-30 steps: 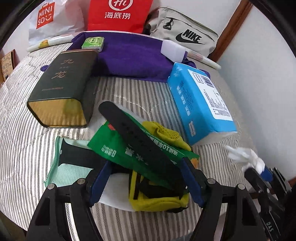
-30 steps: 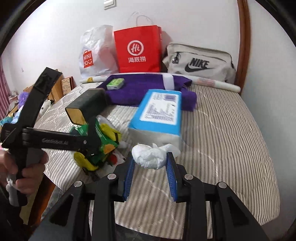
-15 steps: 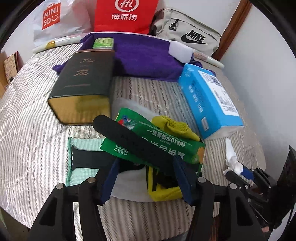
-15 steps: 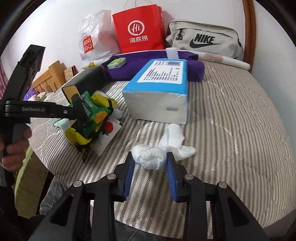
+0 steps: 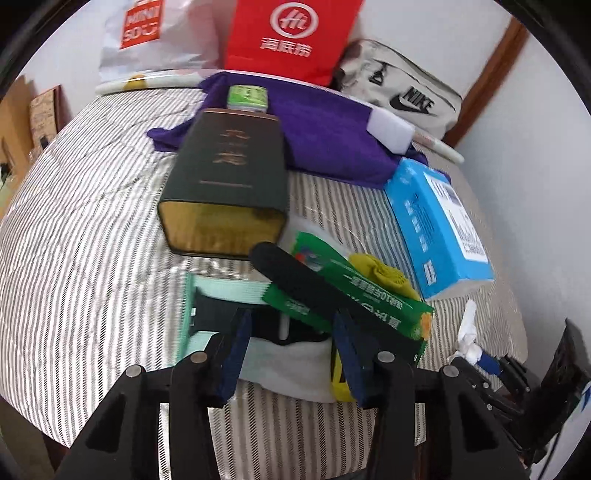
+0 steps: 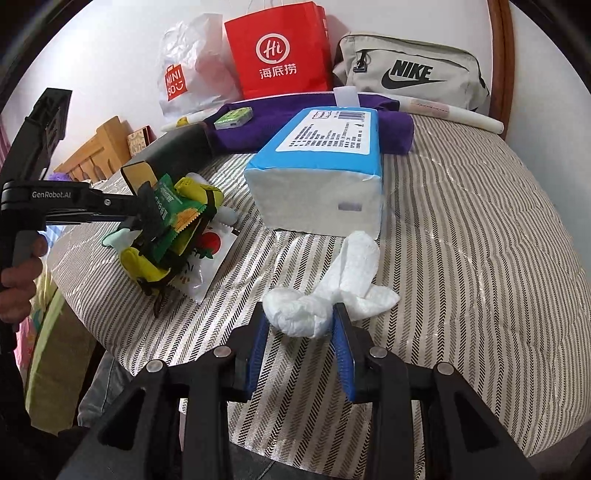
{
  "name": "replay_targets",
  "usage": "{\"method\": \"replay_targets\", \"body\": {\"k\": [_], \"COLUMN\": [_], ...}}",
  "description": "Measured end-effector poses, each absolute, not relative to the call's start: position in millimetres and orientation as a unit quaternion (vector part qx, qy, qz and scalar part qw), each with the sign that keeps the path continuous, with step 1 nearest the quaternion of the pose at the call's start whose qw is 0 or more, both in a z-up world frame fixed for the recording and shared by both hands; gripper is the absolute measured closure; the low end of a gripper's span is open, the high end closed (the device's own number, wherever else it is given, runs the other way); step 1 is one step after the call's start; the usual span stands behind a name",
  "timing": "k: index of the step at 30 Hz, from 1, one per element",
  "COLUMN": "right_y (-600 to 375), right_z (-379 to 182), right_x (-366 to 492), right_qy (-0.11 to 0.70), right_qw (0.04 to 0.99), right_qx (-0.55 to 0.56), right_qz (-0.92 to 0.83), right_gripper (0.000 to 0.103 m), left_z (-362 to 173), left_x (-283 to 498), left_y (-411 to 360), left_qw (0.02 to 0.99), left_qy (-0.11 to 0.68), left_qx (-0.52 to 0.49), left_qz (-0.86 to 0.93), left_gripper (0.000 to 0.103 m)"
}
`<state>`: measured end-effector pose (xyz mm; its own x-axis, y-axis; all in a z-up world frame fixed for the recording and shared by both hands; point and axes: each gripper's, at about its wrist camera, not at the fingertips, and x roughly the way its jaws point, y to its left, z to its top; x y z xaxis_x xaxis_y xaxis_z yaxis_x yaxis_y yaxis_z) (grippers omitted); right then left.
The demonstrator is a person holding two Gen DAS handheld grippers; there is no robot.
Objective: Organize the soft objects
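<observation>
A heap of soft things lies on the striped bed: a green packet (image 5: 354, 295), a black strap (image 5: 295, 273), a yellow mesh piece (image 5: 384, 275), a mint cloth (image 5: 221, 288) and a white packet (image 5: 291, 362). My left gripper (image 5: 291, 350) straddles the near end of this heap. Its jaws are closing on the strap and the white packet, and I cannot see the pads pressing on them. In the right wrist view my left gripper (image 6: 144, 218) reaches into the heap from the left. My right gripper (image 6: 300, 326) is shut on a crumpled white tissue (image 6: 306, 314), whose tail trails onto the bed.
A blue tissue pack (image 6: 325, 162) lies just beyond the white tissue. A dark tin (image 5: 229, 177) lies on its side behind the heap. At the back are a purple towel (image 5: 325, 125), a red paper bag (image 5: 291, 33) and a grey Nike bag (image 5: 406, 96). The heap lies near the bed's edge.
My left jaws have narrowed around the heap and the left gripper has moved across the bed towards the tin. The right gripper has sunk, and the tissue's tail now rests on the bed.
</observation>
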<state>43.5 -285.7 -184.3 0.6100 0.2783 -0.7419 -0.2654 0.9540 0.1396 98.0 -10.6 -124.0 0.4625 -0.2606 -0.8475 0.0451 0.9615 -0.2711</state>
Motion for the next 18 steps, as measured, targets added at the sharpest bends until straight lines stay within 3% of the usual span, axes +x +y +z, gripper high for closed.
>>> {"method": "replay_targets", "body": {"k": [18], "right_y": [-288], "right_z": [-185], "right_x": [47], "right_qy": [0.416], "right_qw": [0.897], "right_qx": [0.005], "right_qz": [0.148], "right_gripper": [0.068], "left_z": [-134], "left_x": [113], "left_y": [-47], "left_qw": [0.841], "left_qy": [0.523], "left_qx": [-0.107], "left_qz": [-0.091], "left_gripper": [0.059]}}
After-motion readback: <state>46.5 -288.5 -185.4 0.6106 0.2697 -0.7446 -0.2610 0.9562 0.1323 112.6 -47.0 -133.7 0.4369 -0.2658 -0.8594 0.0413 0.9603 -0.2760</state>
